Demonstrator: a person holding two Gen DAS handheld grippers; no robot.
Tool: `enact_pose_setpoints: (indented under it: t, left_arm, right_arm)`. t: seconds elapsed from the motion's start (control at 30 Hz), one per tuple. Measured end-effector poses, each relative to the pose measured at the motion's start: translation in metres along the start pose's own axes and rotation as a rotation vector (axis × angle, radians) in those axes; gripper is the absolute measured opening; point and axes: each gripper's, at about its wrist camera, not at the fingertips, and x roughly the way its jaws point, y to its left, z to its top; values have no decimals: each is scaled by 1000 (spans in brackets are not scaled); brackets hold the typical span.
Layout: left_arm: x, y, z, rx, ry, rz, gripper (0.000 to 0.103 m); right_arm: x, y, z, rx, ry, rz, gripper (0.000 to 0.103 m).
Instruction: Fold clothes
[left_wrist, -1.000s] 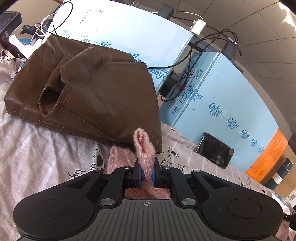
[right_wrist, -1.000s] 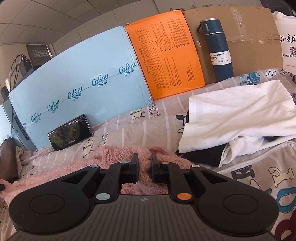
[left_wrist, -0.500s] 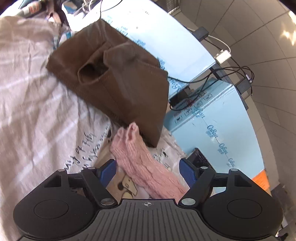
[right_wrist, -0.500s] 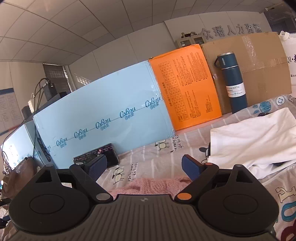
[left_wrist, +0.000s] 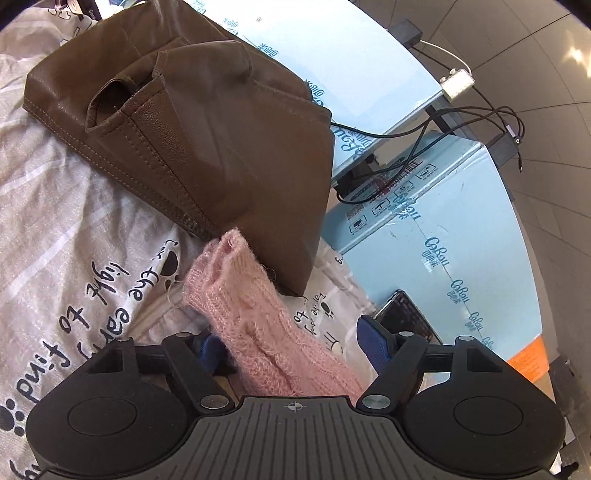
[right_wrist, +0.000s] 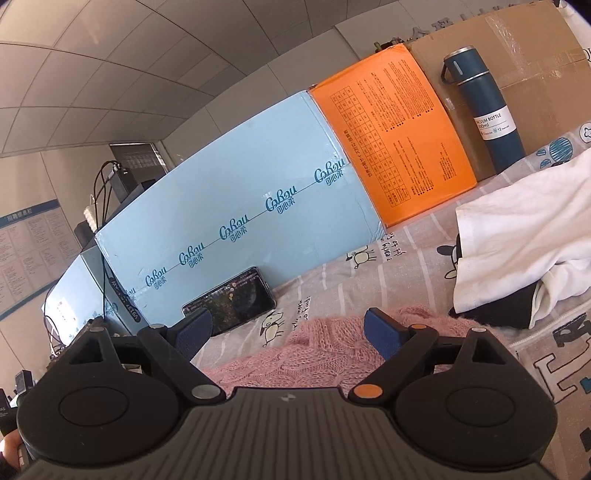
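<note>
Left gripper (left_wrist: 291, 341) is closing, pink sweater (left_wrist: 266, 328) sleeve lying loose between its pads; right gripper (right_wrist: 288, 332) hangs spread wide just above it.

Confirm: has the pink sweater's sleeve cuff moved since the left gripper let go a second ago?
Yes. The pink cuff stood pinched upright in front of the brown leather jacket's corner; now it lies flat on the bedsheet by that corner, between the closing left gripper's pads, not pressed.

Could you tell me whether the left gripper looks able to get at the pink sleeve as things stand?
Probably yes: the pink sleeve lies flat between the left gripper's fingers, which are closing slightly without pressing on it. Nothing covers it; the brown jacket only borders its cuff.
</note>
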Motion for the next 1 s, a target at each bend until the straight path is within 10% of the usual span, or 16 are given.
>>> enact_pose_setpoints:
  t: [0.07,0.13,0.4,0.8,1.0]
  left_arm:
    - [-2,2,-1,1,-12,6,33]
    - [-2,10,1,-48,-11,-7,14]
    - [-31,-45,-1,147,-98,-242,15]
    - [19,-122,-73,317,196,-395,17]
    - [28,-119,-88,238,305,-546,69]
  right_arm:
    - [0,0,0,-3,1,-3,89]
    - [0,0,-1,-1,4,-6,89]
    - [2,0,-2,0,14,-13,89]
    - [3,1,-4,-8,27,-16,89]
    - [4,3,-5,-19,38,-10,89]
